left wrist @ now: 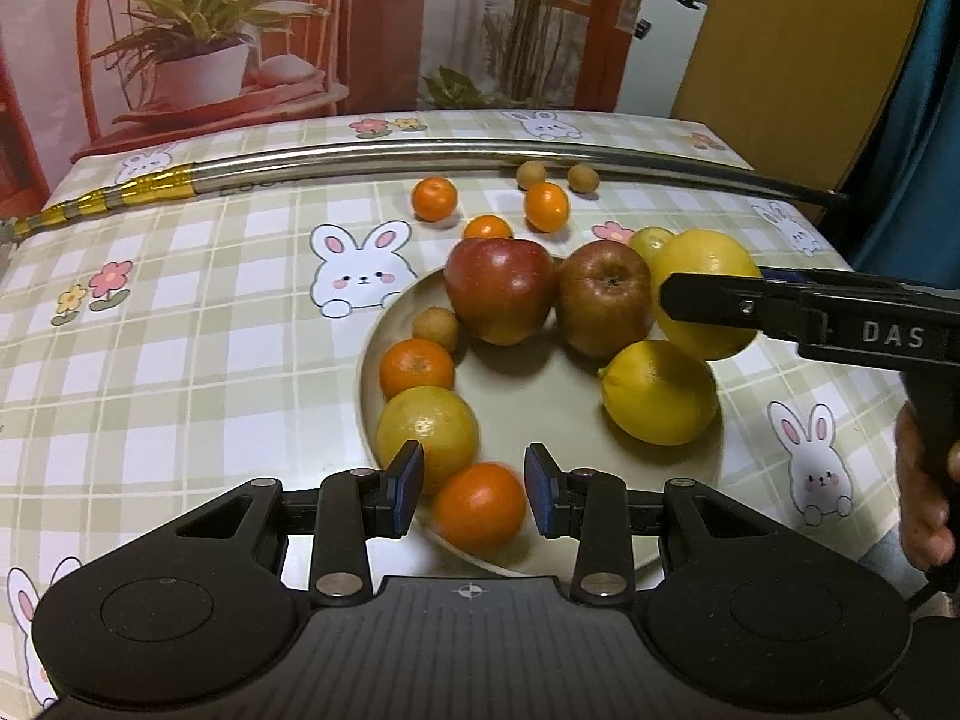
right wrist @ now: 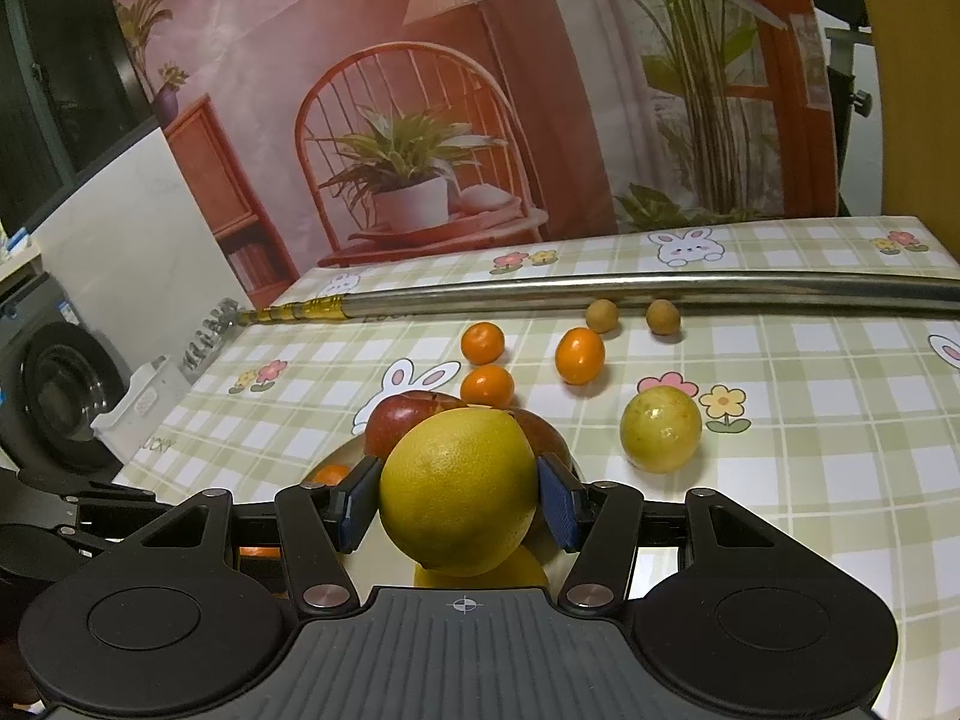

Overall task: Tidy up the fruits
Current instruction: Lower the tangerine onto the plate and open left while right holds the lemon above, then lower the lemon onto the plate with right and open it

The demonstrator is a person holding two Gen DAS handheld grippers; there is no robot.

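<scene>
Checked tablecloth [left wrist: 180, 330], round matte plate [left wrist: 510, 414], glossy fruit

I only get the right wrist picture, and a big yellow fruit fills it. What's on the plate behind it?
Observer: Two red apples sit side by side at the far edge of the plate.
Operator: Anything else on it?
Observer: A lemon lies on the plate, close to your yellow fruit.
Operator: And the other gripper?
Observer: The left gripper is open at the plate's near rim, with a small orange between its pads, which do not press on it.
</scene>
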